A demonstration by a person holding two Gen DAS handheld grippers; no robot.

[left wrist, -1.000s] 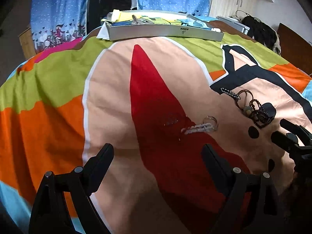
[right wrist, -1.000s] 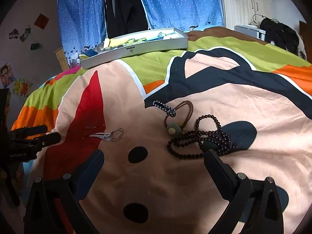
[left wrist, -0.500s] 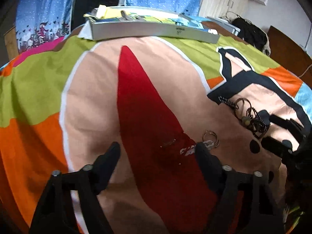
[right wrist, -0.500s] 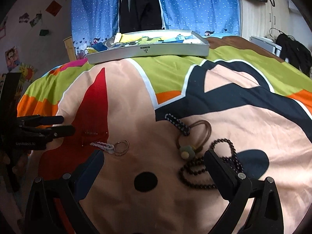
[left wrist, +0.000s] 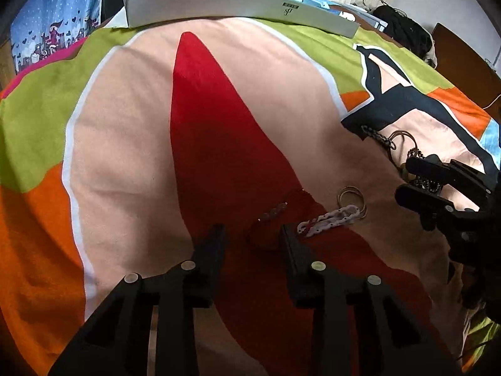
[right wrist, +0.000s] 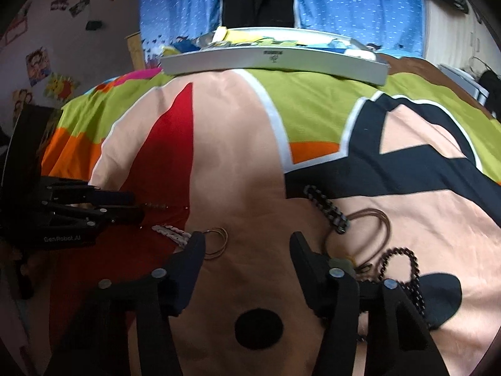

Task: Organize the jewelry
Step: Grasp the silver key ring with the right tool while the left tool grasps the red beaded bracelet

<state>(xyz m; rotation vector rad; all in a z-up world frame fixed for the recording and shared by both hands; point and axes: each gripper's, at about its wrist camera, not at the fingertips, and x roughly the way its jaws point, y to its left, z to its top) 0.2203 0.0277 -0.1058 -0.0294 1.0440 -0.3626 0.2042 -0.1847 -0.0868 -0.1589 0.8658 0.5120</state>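
Note:
Jewelry lies on a colourful bedspread. A tiny clear bead chain [left wrist: 272,211] rests on the red patch, just ahead of my left gripper [left wrist: 252,235], whose fingers are narrowed but still apart with nothing between them. To its right lie a white link bracelet [left wrist: 328,219] and thin ring bangles [left wrist: 350,197]. My right gripper [right wrist: 247,244] hovers open between the bangles [right wrist: 216,241] and a black-and-white braided bracelet [right wrist: 328,210]. A brown hair tie [right wrist: 372,228] and a dark bead necklace [right wrist: 404,263] lie by its right finger. The left gripper [right wrist: 128,206] shows at the left.
A long silver tray [right wrist: 272,59] holding several colourful items stands at the far edge of the bed, also seen as the tray [left wrist: 238,6] in the left view. Blue curtains and dark clothes hang behind it. A dark wooden board [left wrist: 463,62] lies far right.
Both grippers have dropped closer to the bedspread and their fingers have narrowed. The left one has moved up to the small clear chain; the right one now sits over the bangles and braided bracelet.

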